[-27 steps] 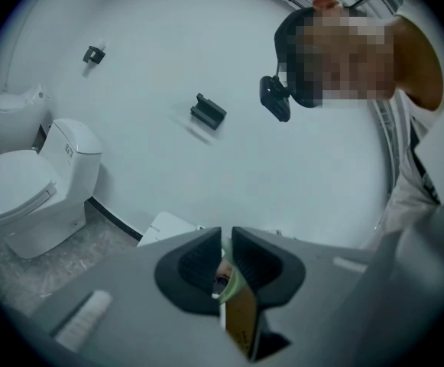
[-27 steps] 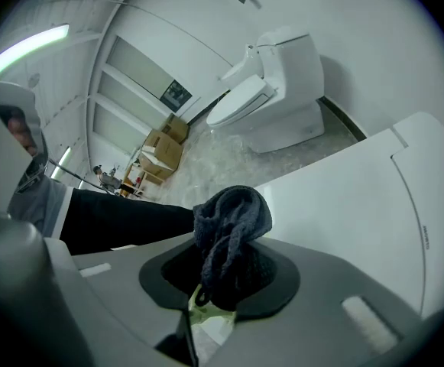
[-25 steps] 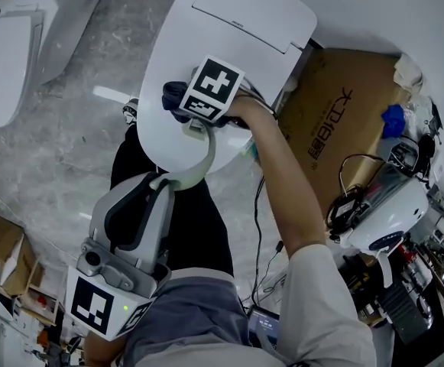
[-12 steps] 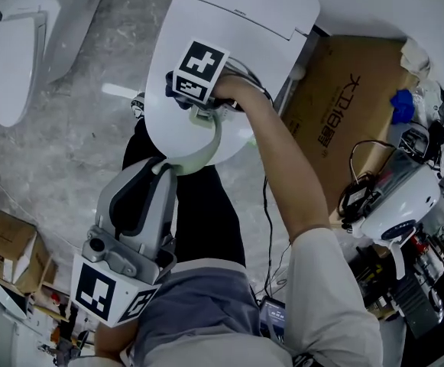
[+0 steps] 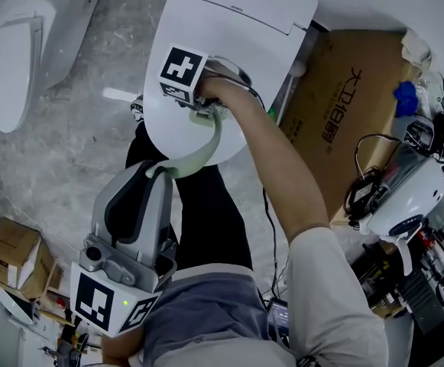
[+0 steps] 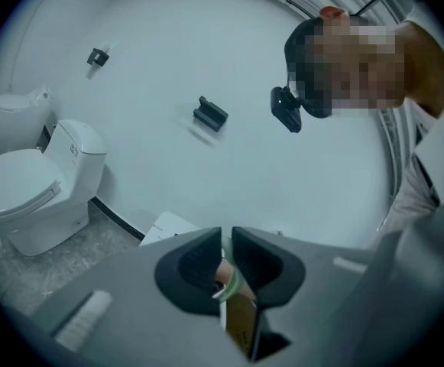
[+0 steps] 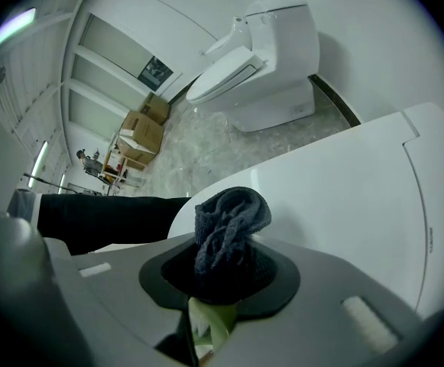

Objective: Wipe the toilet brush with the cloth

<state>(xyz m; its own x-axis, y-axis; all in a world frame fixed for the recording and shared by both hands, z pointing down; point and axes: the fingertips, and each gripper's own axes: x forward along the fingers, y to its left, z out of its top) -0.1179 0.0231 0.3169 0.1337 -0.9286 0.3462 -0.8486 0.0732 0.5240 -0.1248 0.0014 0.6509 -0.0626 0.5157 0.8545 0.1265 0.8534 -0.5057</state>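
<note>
My left gripper (image 6: 227,260), close to my waist, pinches the brush handle (image 5: 209,145). My right arm (image 5: 275,167) is outstretched, its right gripper (image 7: 223,270) clamping the cloth (image 7: 231,224).

The toilet brush (image 5: 206,145) shows as a pale green, curved handle. Its lower end is pinched between the jaws of the left tool (image 6: 226,270), and it arches up over the white toilet lid (image 5: 237,21). The cloth (image 7: 229,228), dark blue-grey and bunched into a wad, is clamped in the right tool (image 7: 225,281), right against the handle's upper part.

You stand on a grey marbled floor (image 5: 76,144): a white toilet (image 5: 237,21) at top centre, a second toilet (image 5: 15,44) upper left, a flat cardboard box (image 5: 344,121) at right.
</note>
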